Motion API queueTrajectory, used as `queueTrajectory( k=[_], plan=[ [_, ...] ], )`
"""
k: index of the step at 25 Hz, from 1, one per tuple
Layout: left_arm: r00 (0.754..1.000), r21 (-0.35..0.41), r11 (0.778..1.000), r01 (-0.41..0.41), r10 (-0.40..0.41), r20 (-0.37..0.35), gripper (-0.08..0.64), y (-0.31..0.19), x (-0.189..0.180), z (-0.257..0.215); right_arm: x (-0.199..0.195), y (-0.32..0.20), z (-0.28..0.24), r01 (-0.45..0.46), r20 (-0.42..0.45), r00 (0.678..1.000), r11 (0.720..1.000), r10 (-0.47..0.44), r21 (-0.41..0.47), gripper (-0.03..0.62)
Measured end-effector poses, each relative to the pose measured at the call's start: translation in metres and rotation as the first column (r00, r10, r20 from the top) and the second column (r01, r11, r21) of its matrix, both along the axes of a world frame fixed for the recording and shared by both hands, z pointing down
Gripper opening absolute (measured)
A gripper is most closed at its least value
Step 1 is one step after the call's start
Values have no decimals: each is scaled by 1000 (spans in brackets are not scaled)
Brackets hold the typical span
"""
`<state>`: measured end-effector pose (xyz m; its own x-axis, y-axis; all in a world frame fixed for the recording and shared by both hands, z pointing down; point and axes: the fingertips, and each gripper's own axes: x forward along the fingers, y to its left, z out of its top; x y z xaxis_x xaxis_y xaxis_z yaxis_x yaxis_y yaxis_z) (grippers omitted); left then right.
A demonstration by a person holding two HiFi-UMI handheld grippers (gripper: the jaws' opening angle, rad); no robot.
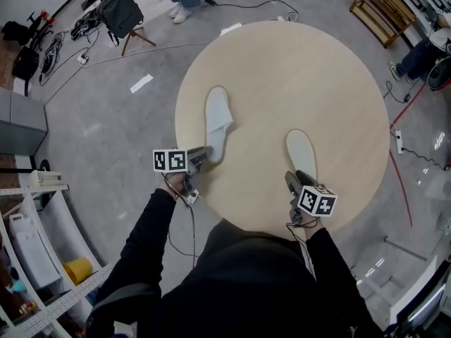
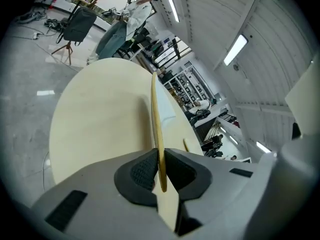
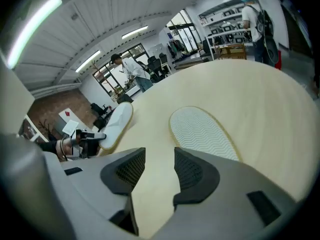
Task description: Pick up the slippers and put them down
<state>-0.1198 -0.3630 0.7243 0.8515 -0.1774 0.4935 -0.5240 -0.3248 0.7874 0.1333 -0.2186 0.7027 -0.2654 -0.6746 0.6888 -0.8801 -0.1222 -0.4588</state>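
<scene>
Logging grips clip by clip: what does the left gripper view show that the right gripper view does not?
Only the left gripper view: the left gripper shut on the thin edge of one slipper. Only the right gripper view: the right gripper open and empty, the other slipper lying sole-up ahead. Both: the round table and the held slipper.

A black bag (image 1: 120, 13) sits beyond the round table (image 1: 296, 76).
</scene>
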Motion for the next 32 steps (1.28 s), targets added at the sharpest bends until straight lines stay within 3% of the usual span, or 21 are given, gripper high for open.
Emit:
queueTrajectory(
  k=[3,6,8,9,11,14,18,20,24,27,32],
  plan=[
    [996,-14,999,32,-31,82,54,-4,-6,12,15,2,6,33,-116,993,999,-36,-26,213],
    [982,34,998,59,-64,176,56,-3,-10,17,41,7,14,50,-275,959,997,-66,-66,265],
    [966,74,995,66,-83,247,122,-4,-11,23,57,9,25,68,-371,923,992,-102,-103,317],
    [957,83,994,71,-92,274,196,-2,-13,26,61,12,30,79,-402,907,989,-123,-123,336],
    [941,96,991,91,-117,319,285,3,-20,28,65,19,38,96,-432,888,982,-159,-163,368],
    [917,131,980,151,-188,352,313,4,-29,24,70,26,52,114,-428,882,971,-196,-209,392],
    [901,210,940,269,-323,291,311,11,-32,-9,73,32,63,142,-433,868,956,-244,-255,397],
    [911,230,931,282,-335,241,311,21,-25,-25,72,31,62,155,-438,860,953,-260,-261,399],
    [966,208,959,194,-224,132,311,55,22,-43,77,29,65,154,-414,874,953,-255,-262,397],
    [988,200,974,104,-125,93,311,78,57,-49,79,29,61,137,-373,900,960,-224,-246,392],
    [999,180,984,8,-15,34,310,107,90,-57,66,25,35,89,-271,954,986,-125,-142,256]
  ],
)
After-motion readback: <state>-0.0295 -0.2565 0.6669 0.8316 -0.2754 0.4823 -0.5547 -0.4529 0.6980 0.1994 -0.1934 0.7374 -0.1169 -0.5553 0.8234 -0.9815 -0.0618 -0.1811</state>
